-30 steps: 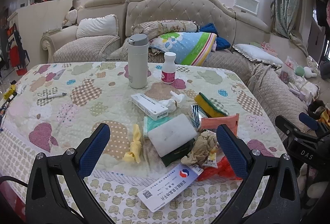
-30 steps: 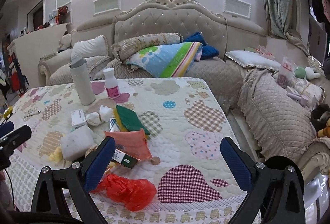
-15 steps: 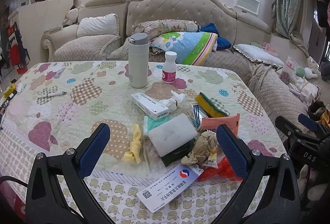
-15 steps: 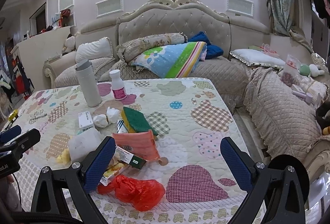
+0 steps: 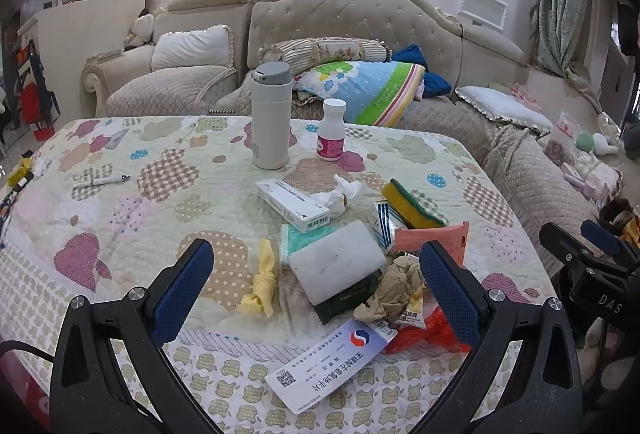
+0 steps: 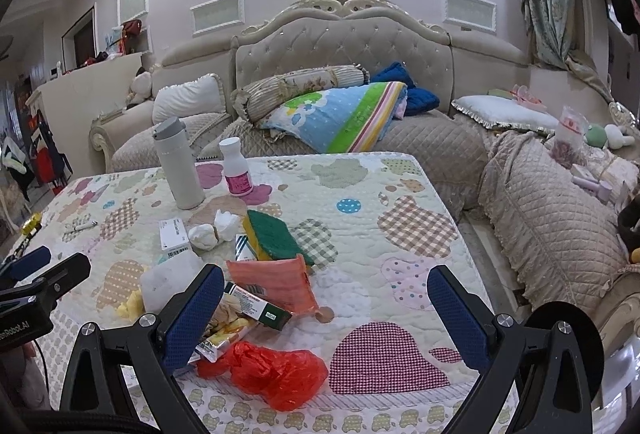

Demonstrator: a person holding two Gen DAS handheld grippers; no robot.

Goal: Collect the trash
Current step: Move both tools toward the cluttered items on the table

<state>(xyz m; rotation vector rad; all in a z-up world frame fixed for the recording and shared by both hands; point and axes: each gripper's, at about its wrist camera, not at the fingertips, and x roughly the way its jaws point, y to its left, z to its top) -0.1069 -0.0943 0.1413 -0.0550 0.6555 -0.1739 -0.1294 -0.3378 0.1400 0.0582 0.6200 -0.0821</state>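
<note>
- Quilt (image 5: 168, 170) with patchwork apples and hearts covers the table; a tufted beige sofa (image 5: 360, 18) stands behind it, with a striped blanket (image 5: 372, 90) and pillows on the seat.
- Trash lies heaped near the front edge: a white foam block (image 5: 336, 262) on a dark packet, crumpled brown paper (image 5: 394, 284) touching it, a twisted yellow wrapper (image 5: 262, 282) just left, a printed slip (image 5: 328, 364) nearest the edge.
- Red plastic bag (image 6: 272, 372), glossy and crinkled, sits at the heap's right front corner; an orange pouch (image 6: 276, 282) and a green-and-yellow sponge (image 6: 276, 238) lie behind it.
- Upright behind the heap: a tall white flask (image 5: 270, 116) with grey lid and a small white bottle (image 5: 331, 130) with pink label. A pen (image 5: 102, 180) lies well apart, left.
- Left gripper (image 5: 316, 294) hovers over the heap, blue pads spread wide, holding nothing.
- Right gripper (image 6: 326, 314) hangs to the heap's right, jaws wide apart and empty, its left pad (image 6: 194, 314) over the trash.
</note>
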